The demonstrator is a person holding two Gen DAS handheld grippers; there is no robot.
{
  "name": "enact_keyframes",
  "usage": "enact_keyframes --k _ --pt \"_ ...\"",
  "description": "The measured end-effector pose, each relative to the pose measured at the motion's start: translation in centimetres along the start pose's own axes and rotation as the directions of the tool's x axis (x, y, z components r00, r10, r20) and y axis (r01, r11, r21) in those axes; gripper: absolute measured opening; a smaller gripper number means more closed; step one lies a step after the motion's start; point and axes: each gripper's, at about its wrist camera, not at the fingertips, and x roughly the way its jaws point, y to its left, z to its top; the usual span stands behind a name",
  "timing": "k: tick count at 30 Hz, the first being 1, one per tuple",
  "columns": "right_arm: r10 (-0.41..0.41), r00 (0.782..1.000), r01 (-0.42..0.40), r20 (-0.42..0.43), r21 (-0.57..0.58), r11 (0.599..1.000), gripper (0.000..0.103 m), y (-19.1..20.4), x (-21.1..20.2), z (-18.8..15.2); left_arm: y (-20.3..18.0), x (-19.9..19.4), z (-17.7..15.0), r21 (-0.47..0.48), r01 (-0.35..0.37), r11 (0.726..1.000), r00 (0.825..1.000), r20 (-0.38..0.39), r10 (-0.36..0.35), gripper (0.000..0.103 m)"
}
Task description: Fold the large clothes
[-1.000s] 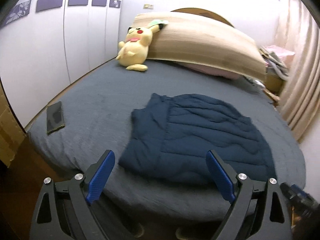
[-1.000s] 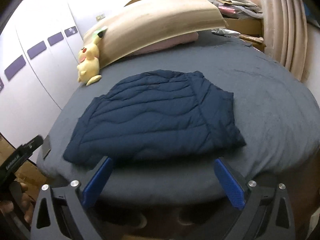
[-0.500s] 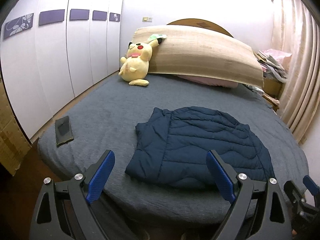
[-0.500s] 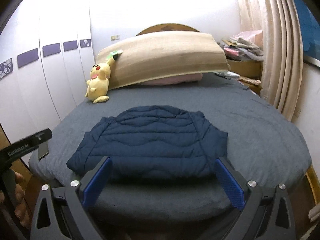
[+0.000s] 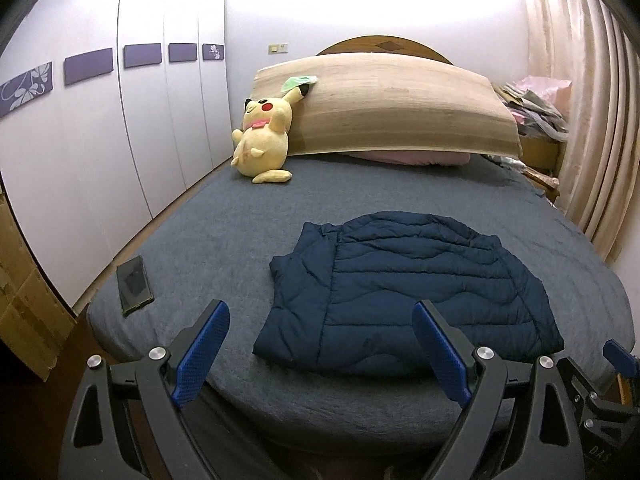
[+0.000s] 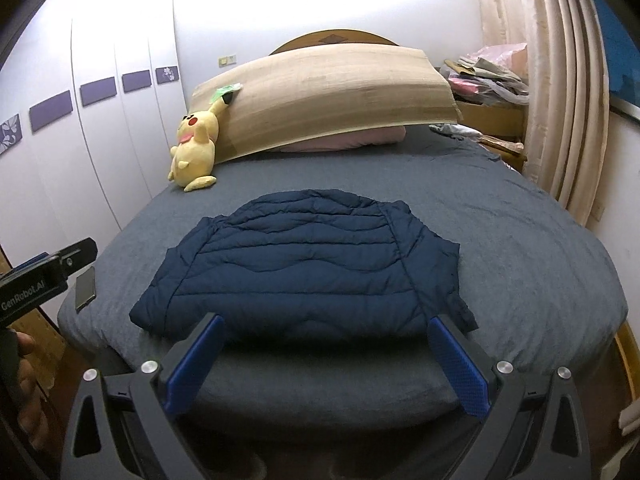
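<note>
A dark blue quilted jacket (image 5: 404, 288) (image 6: 304, 272) lies folded flat on the grey bed (image 5: 224, 240) (image 6: 540, 264), near its foot edge. My left gripper (image 5: 320, 320) hangs open in front of the bed's foot, short of the jacket's near left corner, with nothing between its blue pads. My right gripper (image 6: 326, 328) is open too, held before the jacket's near hem without touching it. The other gripper shows at each view's edge: the right one at the lower right of the left wrist view, the left one, with a hand on it, at the left of the right wrist view.
A yellow plush toy (image 5: 266, 140) (image 6: 196, 148) leans on a rolled beige mat (image 5: 392, 108) (image 6: 328, 92) at the headboard. A dark phone (image 5: 134, 284) (image 6: 85, 289) lies on the bed's left corner. White wardrobe doors (image 5: 100, 140) line the left; curtains (image 5: 592, 140) and piled clutter the right.
Both grippers have pulled back from the bed and risen, so the jacket looks smaller and farther. The views have levelled out of a tilt. The jaws stay open and the jacket has not moved.
</note>
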Motion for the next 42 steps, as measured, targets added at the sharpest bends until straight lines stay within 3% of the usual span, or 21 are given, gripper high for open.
enact_keyframes --k 13,42 --pt "0.008 1.000 -0.007 -0.030 0.002 1.000 0.102 -0.13 0.70 -0.15 -0.69 0.96 -0.07 0.022 -0.008 1.000 0.999 -0.034 0.009 0.093" --pt "-0.021 1.000 0.021 0.007 -0.012 1.000 0.102 0.30 0.11 0.07 -0.52 1.02 -0.25 0.006 0.008 1.000 0.999 -0.034 -0.008 0.093"
